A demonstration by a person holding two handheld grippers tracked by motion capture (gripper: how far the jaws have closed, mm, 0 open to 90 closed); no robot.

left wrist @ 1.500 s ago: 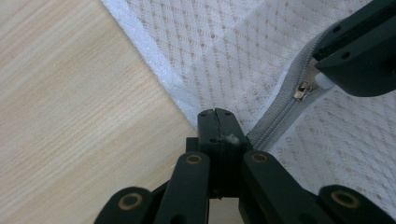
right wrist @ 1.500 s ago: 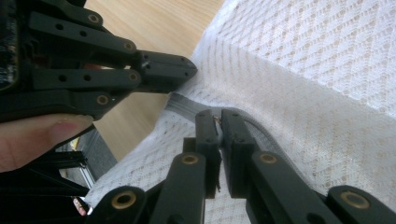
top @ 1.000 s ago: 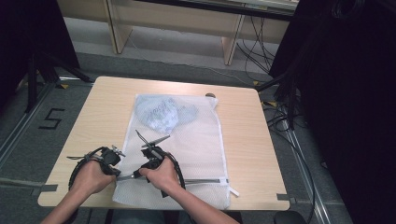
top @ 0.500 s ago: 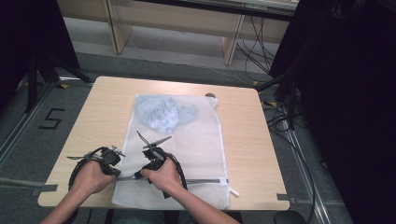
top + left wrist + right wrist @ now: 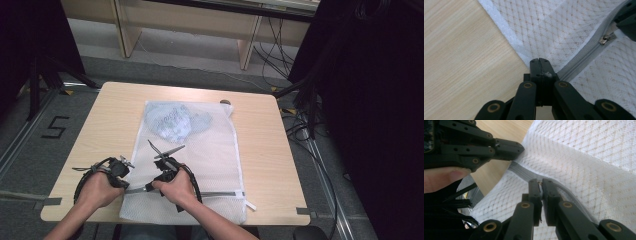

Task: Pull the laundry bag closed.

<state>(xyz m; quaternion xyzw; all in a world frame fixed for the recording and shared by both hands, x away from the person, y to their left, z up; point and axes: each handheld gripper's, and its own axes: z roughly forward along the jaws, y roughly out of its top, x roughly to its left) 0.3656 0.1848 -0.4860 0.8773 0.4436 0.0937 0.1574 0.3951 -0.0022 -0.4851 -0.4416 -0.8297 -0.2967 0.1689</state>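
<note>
Where the table (image 5: 105,125) nears its 6 o'clock edge, one mesh bag (image 5: 215,150) lies flat, long axis 12 to 6, one zipper (image 5: 584,53) crossing 9 to 3. One blue garment (image 5: 172,120) inside, toward 12. Left gripper (image 5: 540,62) clamped on the bag's edge at the zipper's end; right gripper (image 5: 541,183) pinching the zipper pull.

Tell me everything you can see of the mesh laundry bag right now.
The mesh laundry bag is white, see-through netting with a diamond weave, lying flat on the wooden table, its near end at the table's front edge. A pale blue garment sits inside at the far end. A grey zipper crosses the near end, its metal pull visible. The left gripper pinches the bag's edge at the zipper's end; the right gripper closes on the zipper line farther along.
</note>
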